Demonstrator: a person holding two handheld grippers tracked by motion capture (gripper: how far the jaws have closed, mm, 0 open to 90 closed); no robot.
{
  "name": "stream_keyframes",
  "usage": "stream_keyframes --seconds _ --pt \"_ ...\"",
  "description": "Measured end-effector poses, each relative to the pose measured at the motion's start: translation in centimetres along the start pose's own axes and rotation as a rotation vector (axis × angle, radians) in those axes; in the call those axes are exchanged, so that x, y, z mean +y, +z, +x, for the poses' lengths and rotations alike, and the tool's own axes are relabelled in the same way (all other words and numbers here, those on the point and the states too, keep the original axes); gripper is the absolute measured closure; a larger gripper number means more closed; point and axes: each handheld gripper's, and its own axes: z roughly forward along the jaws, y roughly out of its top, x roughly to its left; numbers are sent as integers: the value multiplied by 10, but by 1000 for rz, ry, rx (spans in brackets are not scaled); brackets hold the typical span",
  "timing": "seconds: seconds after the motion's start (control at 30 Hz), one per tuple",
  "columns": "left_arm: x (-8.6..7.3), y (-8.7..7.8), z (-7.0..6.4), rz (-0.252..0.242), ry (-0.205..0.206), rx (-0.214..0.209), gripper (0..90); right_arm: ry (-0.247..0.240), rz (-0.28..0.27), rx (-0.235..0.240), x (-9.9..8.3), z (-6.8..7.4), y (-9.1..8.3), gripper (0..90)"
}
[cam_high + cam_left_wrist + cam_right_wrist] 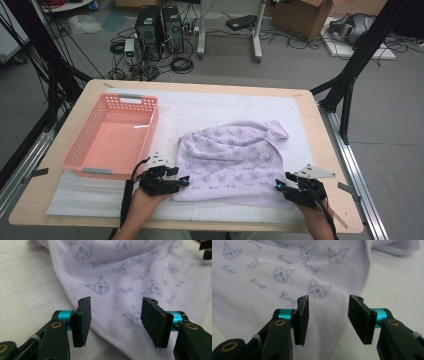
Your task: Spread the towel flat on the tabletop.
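At the towel's (232, 160) near corners, both claws gape, its far end bunched.

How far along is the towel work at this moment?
Early. Done: the towel lies on the mat, partly spread, its far end bunched. In hand: the left gripper and right gripper sit open at its two near corners, nothing pinched. Left: gripping the corners and handling it; the basket holds nothing.

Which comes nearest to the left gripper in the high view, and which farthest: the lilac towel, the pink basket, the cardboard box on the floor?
From the left gripper:
1. Lilac towel, its near corner right at the open jaws.
2. Pink basket, just beyond, to the left.
3. Cardboard box, on the floor past the table's far right.
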Motion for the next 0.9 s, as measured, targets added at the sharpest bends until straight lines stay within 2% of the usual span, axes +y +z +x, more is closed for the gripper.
stream_keyframes --seconds 0.07,0.13,0.2,0.27,0.3,0.33,0.37,0.43,0.53,0.6,0.67,0.7,0.77,0.8,0.87,0.9 --pt "4 8 -5 4 47 23 431 -1 12 8 1 2 7 499" --pt "6 14 -10 21 115 60 445 -16 27 14 0 3 13 496" --pt "6 16 -15 18 195 125 584 -11 15 15 -2 4 14 506" --pt "7 16 -12 16 159 123 747 -19 8 30 -3 2 15 581" --pt "9 16 -9 21 139 111 840 -18 5 45 -2 0 15 694" --pt "11 17 -6 23 113 101 852 -19 5 51 -2 -2 15 773" --pt "12 17 -5 25 105 106 857 -8 9 55 -1 -3 16 808" --pt "16 19 -4 27 119 142 859 -9 6 58 1 -5 17 853" --pt "26 22 1 -9 101 176 860 -14 -5 25 3 -5 20 865" --pt "33 24 5 -47 102 199 860 -9 -25 0 5 -7 23 872" --pt "39 27 10 -63 109 218 861 1 -41 -33 8 -12 27 876" --pt "41 28 12 -70 102 220 860 15 -56 -41 10 -15 28 875" --pt "40 30 14 -77 55 213 843 39 -80 -40 11 -17 29 866" --pt "39 30 13 -81 53 212 802 43 -92 -36 11 -17 29 851" --pt "34 25 10 -103 46 183 671 50 -122 -28 10 -16 22 748" --pt "31 22 8 -111 55 166 636 62 -139 -21 10 -16 17 723"
